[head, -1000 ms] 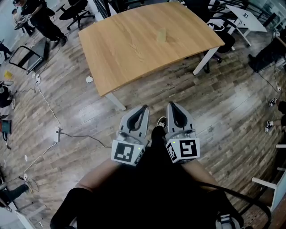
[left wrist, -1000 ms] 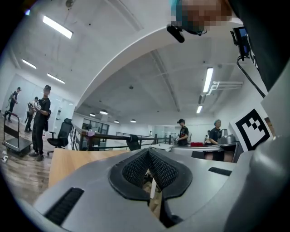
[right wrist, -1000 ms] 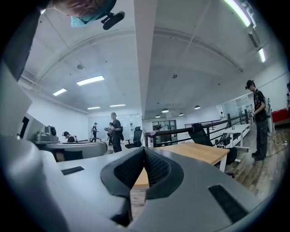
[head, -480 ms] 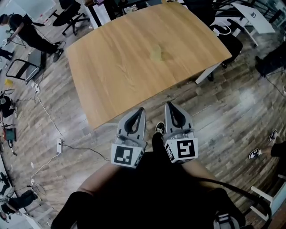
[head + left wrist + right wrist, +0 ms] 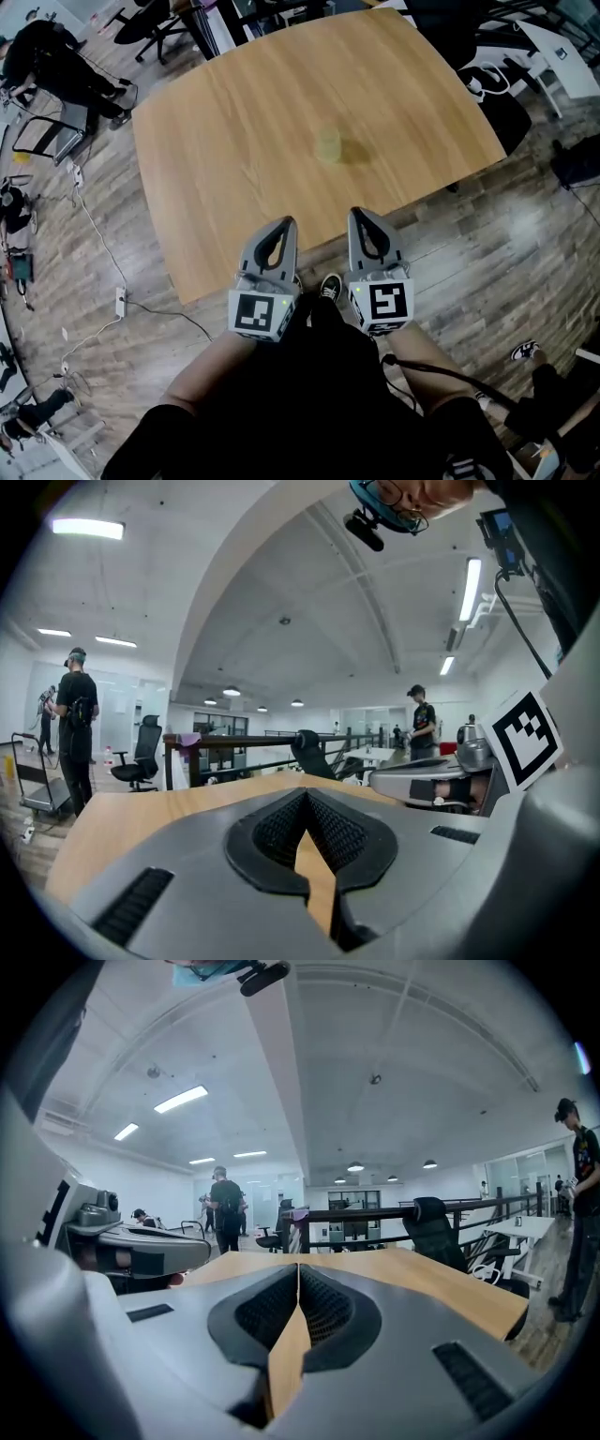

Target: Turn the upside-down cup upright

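A small pale yellow-green cup (image 5: 328, 145) stands near the middle of the wooden table (image 5: 216, 159); it is blurred and I cannot tell which way up it is. My left gripper (image 5: 285, 223) and right gripper (image 5: 360, 215) are side by side at the table's near edge, well short of the cup. Both are shut and hold nothing. In the left gripper view the left gripper (image 5: 305, 795) shows closed jaws with only tabletop beyond them, and the right gripper view shows the same for the right gripper (image 5: 298, 1267). The cup appears in neither gripper view.
Office chairs (image 5: 159, 23) and a person (image 5: 56, 70) are beyond the table's far left corner. A cable with a power strip (image 5: 120, 301) lies on the floor at left. A white desk (image 5: 562, 37) stands at upper right. My shoe (image 5: 330, 285) is below the table's edge.
The table and cup have come closer and lower in the head view. Both grippers, earlier over bare floor, now reach the table's near edge, still shut and side by side.
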A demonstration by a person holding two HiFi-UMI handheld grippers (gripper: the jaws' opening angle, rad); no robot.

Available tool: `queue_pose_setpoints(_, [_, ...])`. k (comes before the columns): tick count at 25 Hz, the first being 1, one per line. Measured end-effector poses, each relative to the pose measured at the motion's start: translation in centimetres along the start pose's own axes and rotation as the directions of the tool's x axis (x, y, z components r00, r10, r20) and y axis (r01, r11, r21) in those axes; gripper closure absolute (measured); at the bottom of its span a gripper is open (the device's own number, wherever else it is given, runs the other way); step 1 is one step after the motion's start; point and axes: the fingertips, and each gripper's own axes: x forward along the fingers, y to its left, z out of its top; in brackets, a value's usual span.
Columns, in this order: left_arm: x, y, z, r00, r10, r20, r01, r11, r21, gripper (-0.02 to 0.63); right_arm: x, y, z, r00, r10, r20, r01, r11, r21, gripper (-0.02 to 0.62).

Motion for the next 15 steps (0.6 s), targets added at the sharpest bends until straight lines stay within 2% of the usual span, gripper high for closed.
queue_pose_setpoints(4, [4.1, 3.5, -2.2, 0.999, 0.009, -0.036, -0.009, 1.000, 0.005, 0.611, 5.8, -0.9, -1.8, 0.999, 0.021, -0.049, -0.022, 0.999, -0.033, 0.581])
queue_pose_setpoints(9, [8.4, 7.5, -5.5, 0.997, 0.003, -0.072, -0.006, 0.999, -0.037, 0.611, 12.6, -2.0, -4.4, 0.996, 0.012, -0.092, -0.015, 1.000, -0.028, 0.576])
queue_pose_setpoints(10, [9.3, 8.2, -6.3, 0.997, -0.008, -0.079, 0.005, 0.999, -0.034, 0.611, 14.1, -2.0, -5.1, 0.994, 0.018, -0.104, -0.021, 0.999, -0.026, 0.543])
queue_pose_setpoints(11, [10.1, 8.9, -7.0, 0.996, -0.018, -0.086, 0.014, 0.999, -0.037, 0.611, 15.6, -1.9, -5.8, 0.993, 0.028, -0.117, -0.031, 0.999, -0.023, 0.446])
queue_pose_setpoints(12, [10.9, 9.5, -7.8, 0.996, -0.025, -0.090, 0.021, 0.999, -0.046, 0.611, 17.2, -2.0, -6.6, 0.991, 0.032, -0.127, -0.035, 0.999, -0.017, 0.395])
queue_pose_setpoints(15, [13.0, 11.3, -10.2, 0.994, -0.047, -0.103, 0.041, 0.998, -0.057, 0.611, 21.5, -2.8, -8.8, 0.992, -0.002, -0.127, 0.000, 1.000, -0.013, 0.348])
